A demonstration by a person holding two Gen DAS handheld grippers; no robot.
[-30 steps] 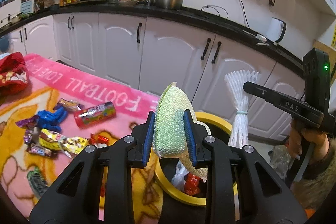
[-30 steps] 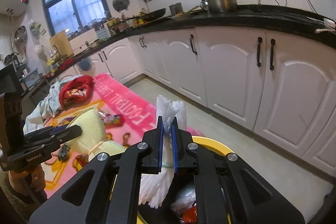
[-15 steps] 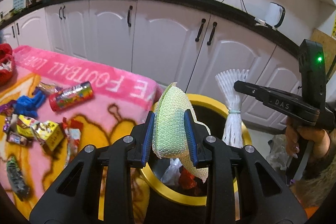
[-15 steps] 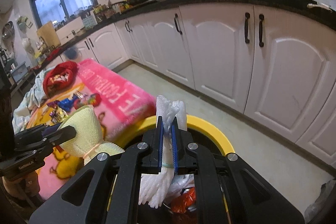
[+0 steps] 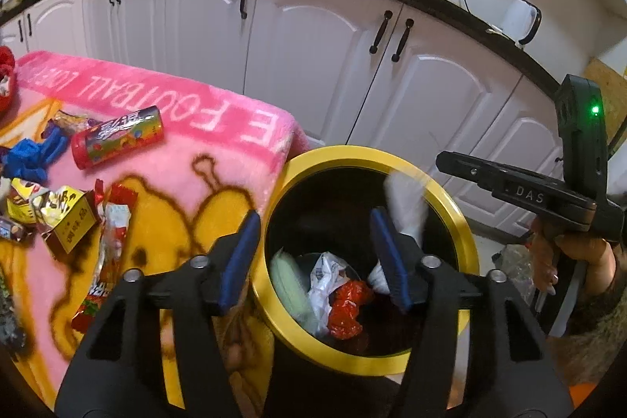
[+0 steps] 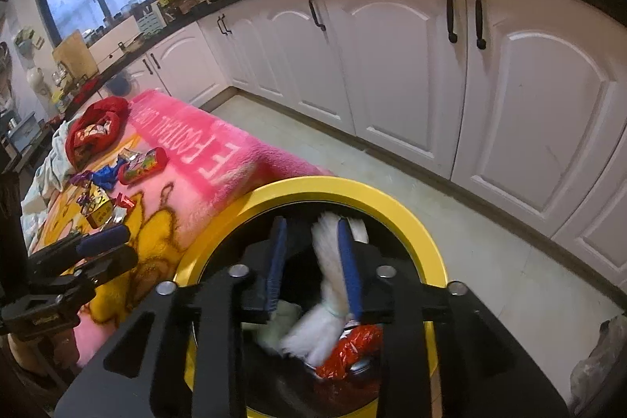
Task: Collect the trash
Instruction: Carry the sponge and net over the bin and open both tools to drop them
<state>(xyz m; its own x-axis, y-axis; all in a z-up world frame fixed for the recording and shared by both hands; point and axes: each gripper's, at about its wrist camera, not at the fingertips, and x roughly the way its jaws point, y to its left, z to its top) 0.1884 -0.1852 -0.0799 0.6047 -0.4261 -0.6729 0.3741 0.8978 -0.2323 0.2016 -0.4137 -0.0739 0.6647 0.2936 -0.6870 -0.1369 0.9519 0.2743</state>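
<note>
Far left on the pink blanket (image 5: 219,183): wrappers still to collect. A blue crumpled wrapper (image 5: 33,159), a red candy tube (image 5: 121,138), a yellow carton (image 5: 58,210), and a red-and-white sachet (image 5: 107,245). My read is that all are light. The tube looks stiff and likely to roll, so I would pinch it across its middle. The sachet is thin and probably slick; I would take it at a crimped end.

Centre: my left gripper (image 5: 313,257) hangs over the yellow-rimmed bin (image 5: 450,206). Its jaws have just been opening and now stand wide with nothing between them. The green foam net (image 5: 288,279) lies in the bin against the left wall, blurred.

Inside the bin: that green net, a crumpled white wrapper (image 5: 325,273) and a crinkled red wrapper (image 5: 347,308) touching it. The bin is not nearly full.

Right: my right gripper (image 6: 313,261) is also over the bin. Its jaws have just been opening and sit narrowly parted. The white foam net (image 6: 327,281) is between them, blurred, lying along the right pad; I judge it released and dropping. It is soft, springy and nearly weightless, so it may snag on a pad.
</note>
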